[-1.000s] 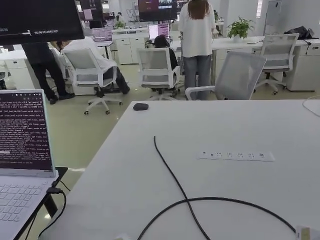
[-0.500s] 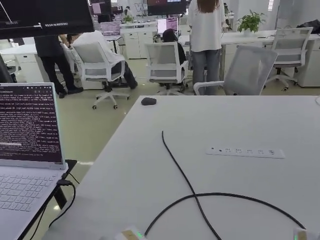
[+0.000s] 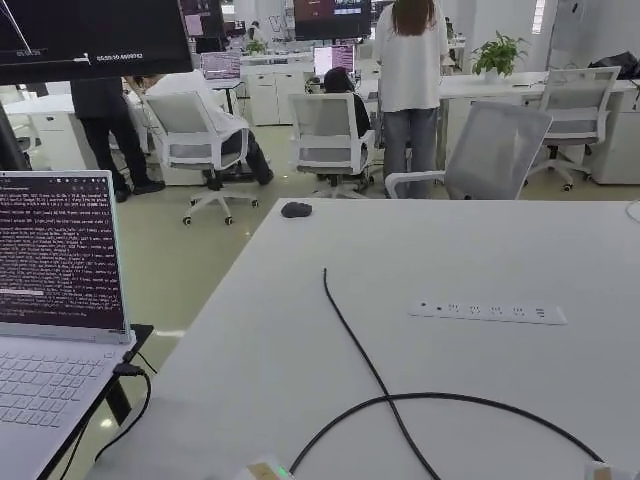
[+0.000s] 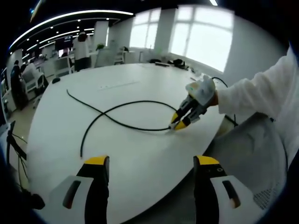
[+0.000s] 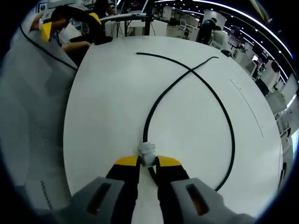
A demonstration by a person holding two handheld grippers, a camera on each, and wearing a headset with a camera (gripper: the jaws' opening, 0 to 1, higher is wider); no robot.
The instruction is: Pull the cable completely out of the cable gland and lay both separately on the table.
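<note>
The head view looks forward and down over the white table (image 3: 480,250) from its near edge, office beyond. The left gripper view sits low at that edge, facing across toward windows, the right gripper (image 4: 178,124) near. The right gripper view sits just above the table, close behind the cable gland (image 5: 148,153). All three share the crossed black cable (image 3: 388,397).

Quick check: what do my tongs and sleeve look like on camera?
The left tongs and right tongs both have pale grey bodies with orange slot marks, black fingers and yellow tips. The sleeve behind the right tongs is white.
</note>
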